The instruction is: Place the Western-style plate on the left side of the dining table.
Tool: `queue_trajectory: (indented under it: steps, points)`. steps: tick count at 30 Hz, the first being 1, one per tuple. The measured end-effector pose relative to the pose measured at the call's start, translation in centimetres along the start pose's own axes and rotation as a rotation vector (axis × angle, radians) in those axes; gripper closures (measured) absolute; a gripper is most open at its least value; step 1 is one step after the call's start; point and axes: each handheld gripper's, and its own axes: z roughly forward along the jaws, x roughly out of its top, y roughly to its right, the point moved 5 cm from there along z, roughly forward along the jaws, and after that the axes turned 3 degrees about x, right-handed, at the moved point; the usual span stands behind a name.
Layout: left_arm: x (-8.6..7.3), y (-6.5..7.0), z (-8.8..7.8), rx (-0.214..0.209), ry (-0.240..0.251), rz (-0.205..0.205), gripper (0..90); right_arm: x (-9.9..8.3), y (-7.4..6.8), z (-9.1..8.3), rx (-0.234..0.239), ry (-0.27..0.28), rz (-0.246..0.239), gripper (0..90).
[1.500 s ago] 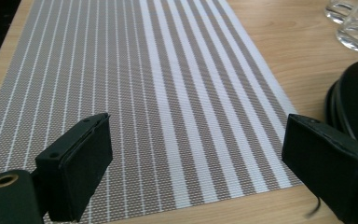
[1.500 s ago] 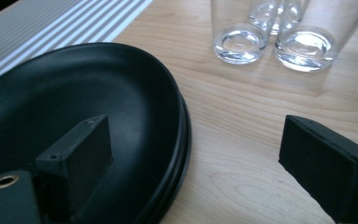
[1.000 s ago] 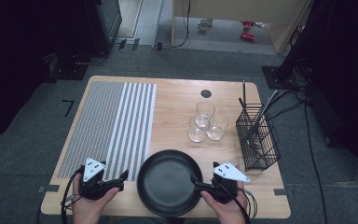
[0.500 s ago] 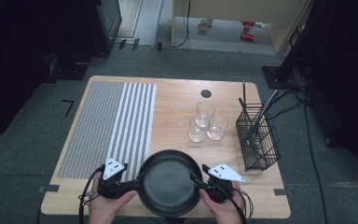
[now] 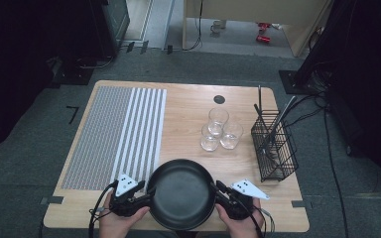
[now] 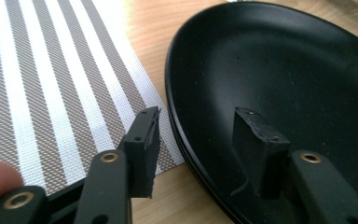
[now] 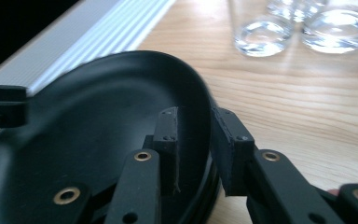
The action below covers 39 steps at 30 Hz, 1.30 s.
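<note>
From above, my left gripper has slid in from the table's left side, where it was a second ago, to the left rim of the black plate. My right gripper sits at the right rim as before. The plate lies at the near edge of the wooden table, just beside the striped mat, with three glasses and a wire basket farther off. My hands come in from the bottom, one on each side.

My left gripper view shows the rim between my jaws (one inside the plate, one outside over the mat). They have just been closing, but a gap is left, so they do not pinch yet.

My right gripper view shows those jaws, which also just closed in, pinching the plate's rim.
</note>
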Motion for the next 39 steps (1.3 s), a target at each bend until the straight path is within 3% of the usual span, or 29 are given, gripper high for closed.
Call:
queue_trajectory:
  steps: [1,4,5,8,15,18,22,24,29,39]
  points:
    - [-0.1,0.1,0.1,0.001,-0.001,0.000,53.5,-0.3,0.0,0.0,-0.030,-0.004,-0.012,75.4]
    - [-0.1,0.2,0.1,0.002,-0.005,0.011,54.3,-0.6,0.1,0.1,-0.052,-0.016,-0.011,76.7]
    - [-0.2,0.2,0.2,0.003,-0.006,0.017,56.1,-0.9,0.4,0.2,-0.057,-0.020,0.001,82.4]
    - [-0.3,0.1,0.3,0.007,-0.009,0.018,56.3,-1.1,0.5,0.1,-0.043,-0.013,0.013,84.1]
    - [-0.5,0.0,0.4,-0.011,-0.012,0.012,59.5,-1.6,0.3,0.4,-0.067,-0.003,-0.002,80.4]
    - [-0.5,-0.1,0.4,-0.023,-0.013,0.005,61.7,-1.7,0.3,0.5,-0.081,-0.006,-0.020,84.5]
    - [-0.5,-0.2,0.4,-0.030,-0.014,-0.003,62.4,-1.6,0.5,0.1,-0.052,-0.019,0.059,84.8]
    - [-0.5,-0.2,0.4,-0.036,-0.017,-0.006,62.3,-1.7,0.4,0.1,-0.059,-0.032,0.122,84.2]
    - [-0.6,-0.2,0.5,-0.049,-0.024,-0.015,61.5,-1.7,0.3,0.2,-0.072,-0.032,0.125,83.6]
    - [-0.5,-0.5,0.4,-0.075,-0.029,-0.070,65.6,-1.9,0.6,0.3,-0.033,-0.022,0.233,84.5]
